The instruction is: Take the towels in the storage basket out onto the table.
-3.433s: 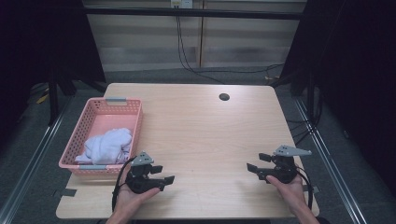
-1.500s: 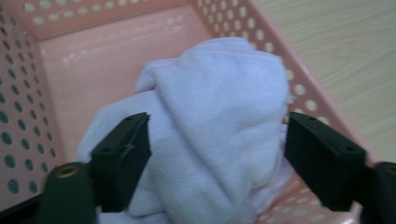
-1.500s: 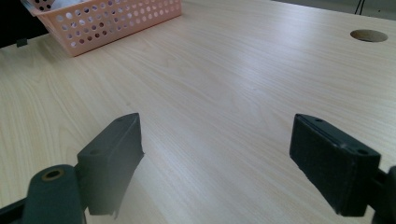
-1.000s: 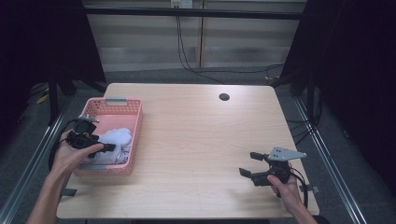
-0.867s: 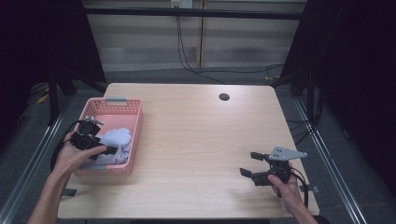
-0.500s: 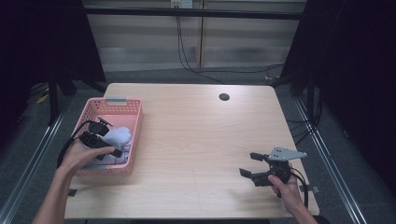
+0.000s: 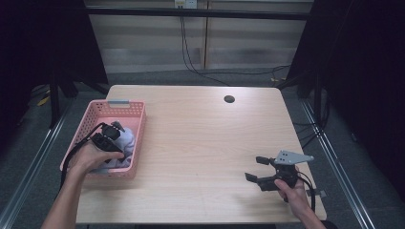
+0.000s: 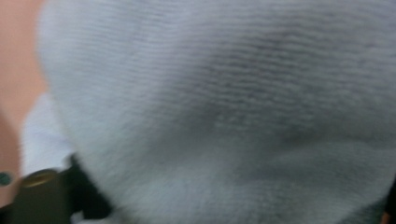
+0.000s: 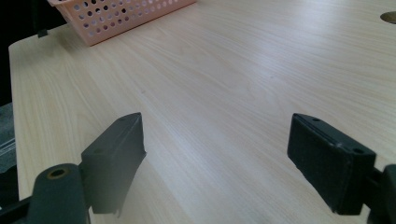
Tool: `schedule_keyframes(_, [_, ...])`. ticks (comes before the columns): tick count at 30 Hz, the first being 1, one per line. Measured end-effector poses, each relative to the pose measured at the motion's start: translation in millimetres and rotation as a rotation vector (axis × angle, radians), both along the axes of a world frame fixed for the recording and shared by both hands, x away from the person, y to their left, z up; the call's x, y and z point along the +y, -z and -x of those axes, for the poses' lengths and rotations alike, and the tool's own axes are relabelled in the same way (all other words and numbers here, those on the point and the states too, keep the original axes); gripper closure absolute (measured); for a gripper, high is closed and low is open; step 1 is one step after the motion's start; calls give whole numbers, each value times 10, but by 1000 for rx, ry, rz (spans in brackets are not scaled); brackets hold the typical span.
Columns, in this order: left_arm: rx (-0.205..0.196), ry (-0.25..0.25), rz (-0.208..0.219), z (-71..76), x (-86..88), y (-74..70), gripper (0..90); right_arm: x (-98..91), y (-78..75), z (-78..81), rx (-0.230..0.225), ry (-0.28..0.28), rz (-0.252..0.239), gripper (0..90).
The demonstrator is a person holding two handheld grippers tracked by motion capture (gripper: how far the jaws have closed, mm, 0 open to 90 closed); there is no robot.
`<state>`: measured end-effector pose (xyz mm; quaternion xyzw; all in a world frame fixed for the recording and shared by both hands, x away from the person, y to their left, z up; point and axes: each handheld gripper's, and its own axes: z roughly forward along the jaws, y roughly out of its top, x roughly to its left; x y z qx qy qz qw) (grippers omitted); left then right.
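Note:
A pink plastic basket stands at the table's left edge with a white knitted cloth bunched inside it. My left gripper is down inside the basket, pressed against the cloth. In the left gripper view the cloth lies right up against the camera, and the jaws show far apart at the bottom corners, so my left gripper is open around the fabric. My right gripper rests low over the table's front right. It is open, with bare wood between its jaws.
The light wooden table has a round cable hole near its far edge. In the right gripper view the basket's corner is far off at the top left. Dark floor and metal rails flank the table.
My left gripper has gone from the table's front to the basket and pushed down into the cloth. The right gripper has stayed nearly still.

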<state>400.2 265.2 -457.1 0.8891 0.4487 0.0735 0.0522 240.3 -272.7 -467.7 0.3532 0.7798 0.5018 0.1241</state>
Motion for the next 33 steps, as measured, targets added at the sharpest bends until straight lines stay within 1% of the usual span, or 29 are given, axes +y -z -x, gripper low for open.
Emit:
schedule_keyframes(1, [-6,-3,9,6,14,-3,199,2,-1,4,-1,1,2,186])
schedule_keyframes(2, [-6,-3,9,6,14,-3,233,2,-1,4,-1,1,2,186])
schedule_keyframes(3, [-16,-13,7,9,25,-12,233,4,-2,8,-1,-3,2,186])
schedule_keyframes(4, [-26,-13,9,12,27,-14,289,6,-1,9,-1,-6,2,186])
schedule_keyframes(5, [-30,-20,14,9,39,-25,321,8,-1,9,0,-6,1,186])
schedule_keyframes(6, [-31,-22,18,3,51,-34,382,11,2,6,1,-6,2,186])
schedule_keyframes(8, [-25,-13,27,-6,65,-53,449,16,4,7,2,-6,5,187])
schedule_keyframes(9, [-33,-16,28,-11,77,-55,496,18,4,7,2,-8,5,187])
schedule_keyframes(10, [-28,-23,43,-10,86,-61,496,18,4,7,2,-8,5,187])
schedule_keyframes(11, [-33,-35,75,-16,132,-75,540,19,4,2,-1,-6,8,186])
schedule_keyframes(13, [-31,-39,84,-19,152,-88,545,19,5,-1,0,-3,8,186])
schedule_keyframes(14, [-32,-59,109,-18,169,-90,553,20,6,-14,0,-5,12,186])
schedule_keyframes(15, [-32,-59,109,-18,169,-90,558,20,6,-14,0,-5,12,186])
schedule_keyframes(16, [-36,-62,120,-20,184,-104,558,21,5,-16,2,-2,11,186])
schedule_keyframes(17, [-33,-68,129,-22,196,-113,565,23,3,-18,3,-1,11,186])
schedule_keyframes(18, [-26,-54,134,-21,206,-120,577,24,2,-17,1,-5,11,187])
schedule_keyframes(19, [-26,-85,167,-23,249,-143,581,25,1,-15,2,-4,11,186])
schedule_keyframes(20, [-23,-83,181,-21,267,-144,583,24,1,-15,2,-4,11,186])
schedule_keyframes(21, [-19,-82,187,-24,287,-154,585,23,0,-14,3,-4,10,186])
schedule_keyframes(22, [-14,-103,219,-29,322,-163,587,22,0,-14,2,-3,10,186])
schedule_keyframes(23, [1,-104,251,-27,341,-168,587,19,1,-15,3,-1,11,186])
schedule_keyframes(24, [-1,-100,257,-26,359,-183,588,19,3,-17,4,0,13,186])
schedule_keyframes(26, [-2,-106,263,-27,377,-199,589,20,7,-20,8,-2,12,186])
schedule_keyframes(27, [-2,-107,280,-29,400,-209,590,23,8,-19,9,-3,14,186])
schedule_keyframes(28, [-2,-107,280,-29,400,-209,590,25,8,-18,9,-2,14,186])
schedule_keyframes(32, [-8,-121,332,-8,473,-251,590,23,6,-18,8,-3,13,186])
schedule_keyframes(33, [-5,-114,347,0,486,-262,590,22,6,-18,10,-2,12,186])
